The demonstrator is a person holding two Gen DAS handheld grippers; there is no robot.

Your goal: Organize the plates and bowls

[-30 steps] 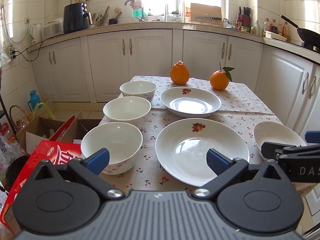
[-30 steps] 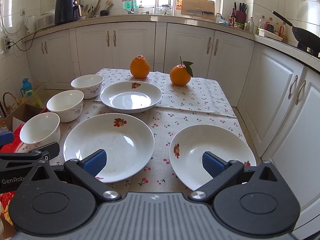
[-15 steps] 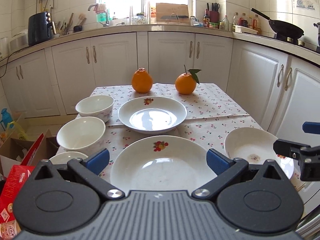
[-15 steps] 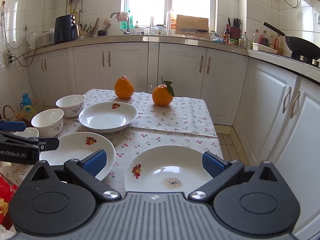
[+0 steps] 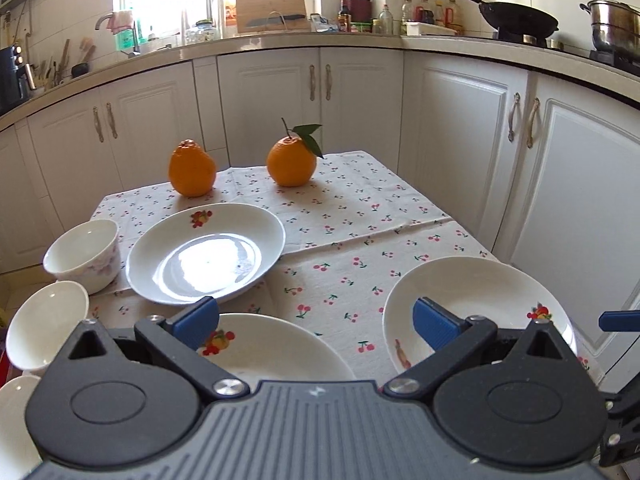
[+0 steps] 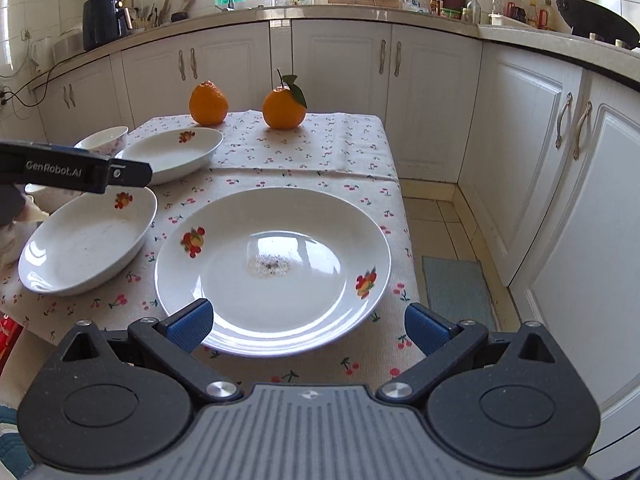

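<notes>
Three white fruit-print plates lie on the cherry tablecloth: a far plate [image 5: 204,252] [image 6: 176,152], a near-left plate [image 5: 276,350] [image 6: 88,240], and a near-right plate [image 5: 476,300] [image 6: 276,268] with crumbs in its middle. Three white bowls stand along the left edge: a far bowl [image 5: 82,252] [image 6: 104,138], a middle bowl [image 5: 46,324], and a near bowl [image 5: 16,420]. My left gripper [image 5: 316,320] is open and empty above the near plates. My right gripper [image 6: 306,326] is open and empty, its fingers either side of the near-right plate's front rim.
Two oranges [image 5: 192,168] [image 5: 291,162] stand at the table's far end [image 6: 340,128]. White cabinets [image 5: 580,184] run along the back and close on the right. A floor mat [image 6: 456,292] lies right of the table.
Both grippers have swung right and moved forward and down over the table. The right gripper now straddles the near-right plate's rim. Nothing has been taken hold of.
</notes>
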